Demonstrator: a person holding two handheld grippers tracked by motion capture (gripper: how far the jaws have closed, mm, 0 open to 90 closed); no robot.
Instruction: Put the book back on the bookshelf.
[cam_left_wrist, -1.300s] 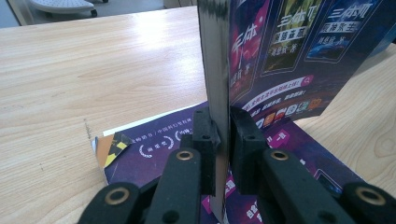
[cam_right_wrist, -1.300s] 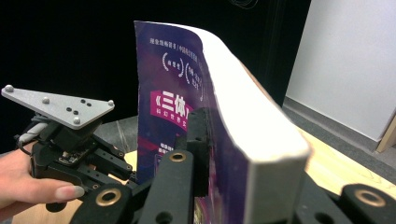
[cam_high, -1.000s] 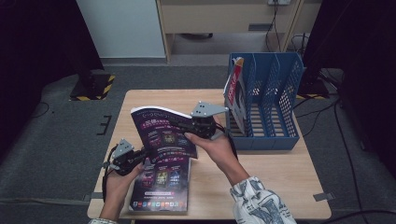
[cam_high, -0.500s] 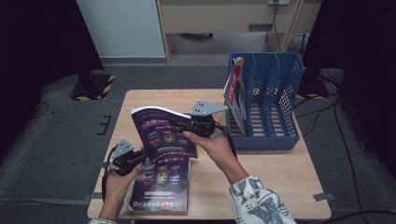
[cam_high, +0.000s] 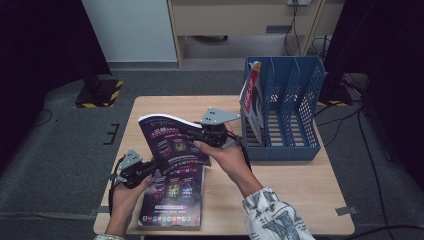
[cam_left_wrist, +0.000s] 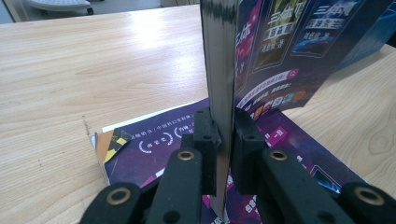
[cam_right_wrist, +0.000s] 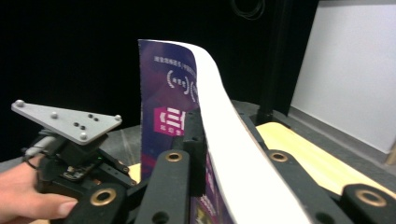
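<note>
A purple magazine is held up off the table, tilted, its pages bowing. My left gripper is shut on its lower left corner; in the left gripper view both pads press the magazine's edge. My right gripper grips its right edge. In the right gripper view the white pages curve between the jaws, which have just been closing on them. A second purple magazine lies flat on the table under the raised one.
A blue file rack stands at the right of the wooden table, with a red-and-white magazine upright in its leftmost slot. A person's hands come in from the front edge. Grey floor surrounds the table.
</note>
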